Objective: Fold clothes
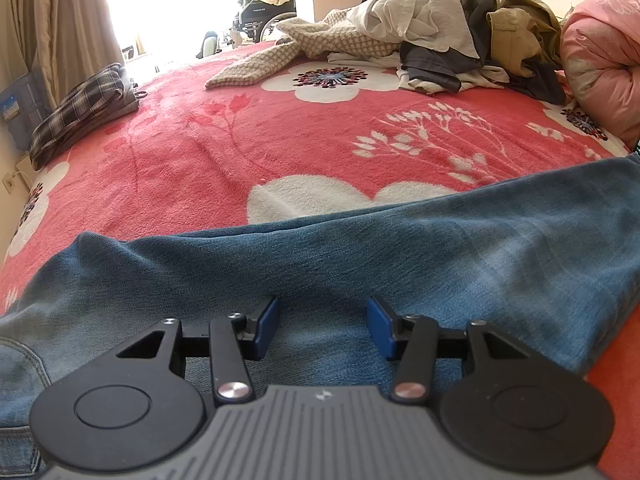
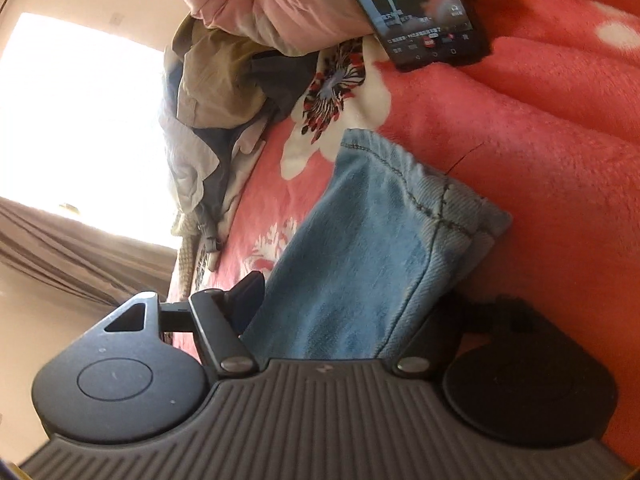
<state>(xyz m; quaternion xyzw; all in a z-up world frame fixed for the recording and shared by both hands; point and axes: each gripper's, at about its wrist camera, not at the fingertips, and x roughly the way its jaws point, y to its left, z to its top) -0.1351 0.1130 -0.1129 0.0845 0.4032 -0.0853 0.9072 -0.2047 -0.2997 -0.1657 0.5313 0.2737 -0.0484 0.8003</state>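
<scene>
Hovering left tool half-open over jeans

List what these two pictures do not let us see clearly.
- Right wrist view: the right gripper far finger is hidden behind the blue denim jeans leg; grip unclear.
- Right wrist view: the black phone screen is cut by the top edge; text too small.
- Left wrist view: the jeans waist runs off the left edge.

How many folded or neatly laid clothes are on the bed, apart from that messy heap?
2. The blue jeans stretch across the near edge of the bed, under the left tool. A folded plaid garment sits at the far left edge. The heap may hide others.
</scene>
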